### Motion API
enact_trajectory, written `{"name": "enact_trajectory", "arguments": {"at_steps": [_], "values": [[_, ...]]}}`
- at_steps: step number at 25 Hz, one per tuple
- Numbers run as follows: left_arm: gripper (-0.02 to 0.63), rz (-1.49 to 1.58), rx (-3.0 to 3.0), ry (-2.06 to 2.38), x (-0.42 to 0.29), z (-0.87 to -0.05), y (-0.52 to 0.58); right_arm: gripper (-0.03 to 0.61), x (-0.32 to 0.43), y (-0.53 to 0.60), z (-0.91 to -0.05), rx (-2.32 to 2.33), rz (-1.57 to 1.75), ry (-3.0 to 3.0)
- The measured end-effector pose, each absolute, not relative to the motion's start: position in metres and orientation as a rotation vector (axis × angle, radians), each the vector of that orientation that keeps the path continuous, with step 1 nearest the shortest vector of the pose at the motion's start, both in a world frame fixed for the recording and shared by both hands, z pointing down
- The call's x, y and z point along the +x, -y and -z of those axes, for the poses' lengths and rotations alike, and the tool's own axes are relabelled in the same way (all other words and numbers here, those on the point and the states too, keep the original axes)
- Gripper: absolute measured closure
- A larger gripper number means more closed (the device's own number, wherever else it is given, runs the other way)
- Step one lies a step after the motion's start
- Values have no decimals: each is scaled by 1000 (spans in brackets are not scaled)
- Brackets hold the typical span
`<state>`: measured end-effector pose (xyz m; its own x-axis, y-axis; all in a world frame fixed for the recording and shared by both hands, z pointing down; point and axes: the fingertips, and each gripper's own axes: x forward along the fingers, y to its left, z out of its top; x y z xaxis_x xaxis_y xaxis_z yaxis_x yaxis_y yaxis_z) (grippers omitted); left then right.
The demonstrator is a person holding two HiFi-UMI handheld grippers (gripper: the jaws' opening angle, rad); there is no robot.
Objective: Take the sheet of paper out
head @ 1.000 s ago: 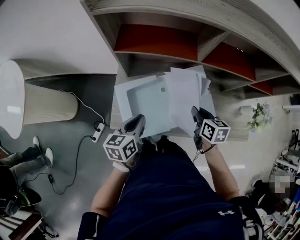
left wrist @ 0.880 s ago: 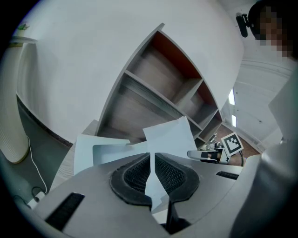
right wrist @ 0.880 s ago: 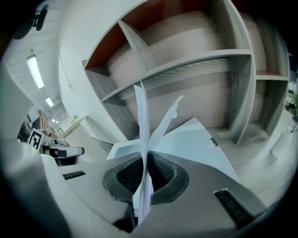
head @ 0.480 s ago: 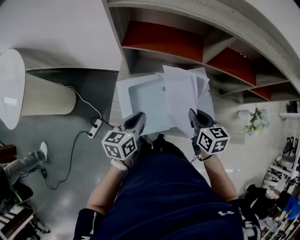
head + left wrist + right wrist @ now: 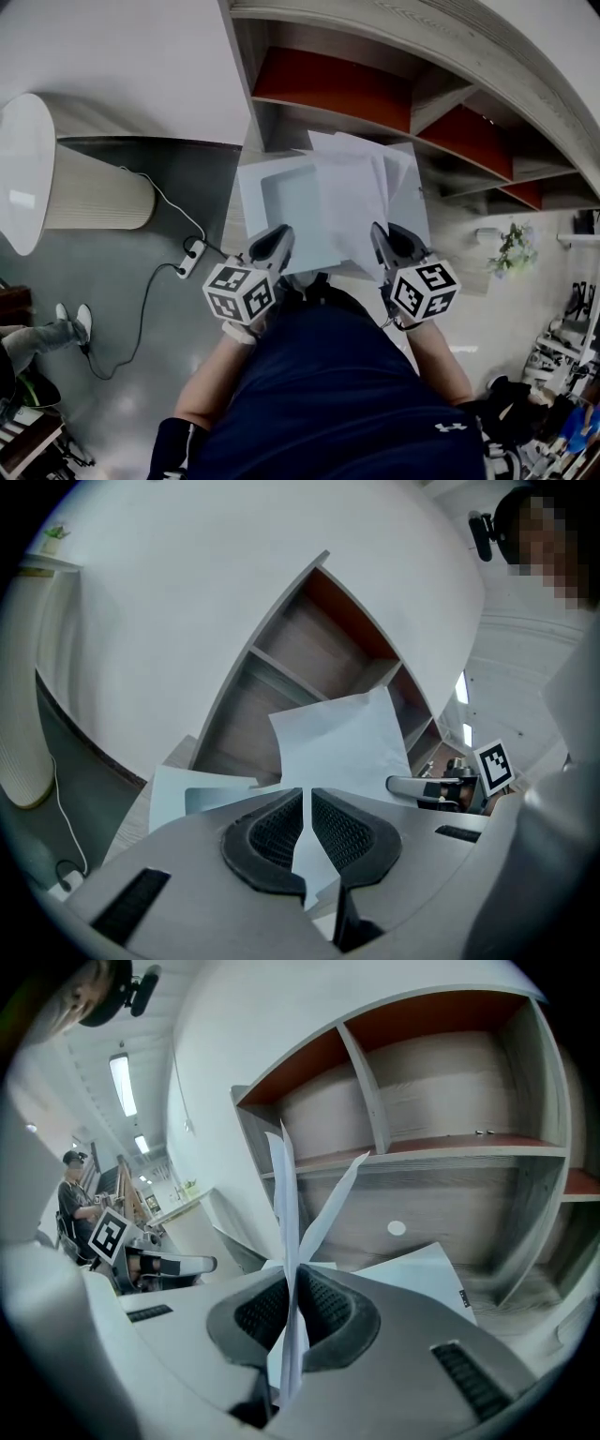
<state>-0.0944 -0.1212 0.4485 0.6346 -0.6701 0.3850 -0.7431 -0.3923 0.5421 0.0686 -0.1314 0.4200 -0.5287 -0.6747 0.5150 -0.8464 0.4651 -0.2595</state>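
Note:
A white sheet of paper [image 5: 349, 199] stands lifted over a flat white file pouch [image 5: 279, 202] on the wooden ledge in front of the shelves. My right gripper [image 5: 384, 240] is shut on the sheet's near edge. In the right gripper view the sheet [image 5: 282, 1194] runs edge-on between the pads, with further sheets fanned behind it. My left gripper [image 5: 272, 246] sits at the pouch's near edge. In the left gripper view its jaws [image 5: 307, 801] are closed to a thin slit with white material in it, and the pouch [image 5: 173, 799] lies just beyond.
A wooden shelf unit with red-backed compartments [image 5: 328, 84] rises behind the papers. On the floor at left are a cream cylindrical bin [image 5: 80, 197], a power strip with its cable [image 5: 194, 261] and a person's shoes [image 5: 67, 323]. A small plant [image 5: 514, 246] stands at right.
My right gripper has risen and rolled with the sheet, which now stands higher and further left over the pouch. My left gripper has stayed at the pouch's edge.

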Motion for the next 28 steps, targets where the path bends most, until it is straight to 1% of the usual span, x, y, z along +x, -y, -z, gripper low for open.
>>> {"name": "enact_trajectory", "arguments": {"at_steps": [11, 28], "values": [[572, -111, 2172, 1121, -97, -434, 127, 561, 54, 130, -403, 1238, -683, 2445], [572, -107, 2165, 1132, -96, -435, 123, 561, 43, 128, -384, 1189, -651, 2524]]}}
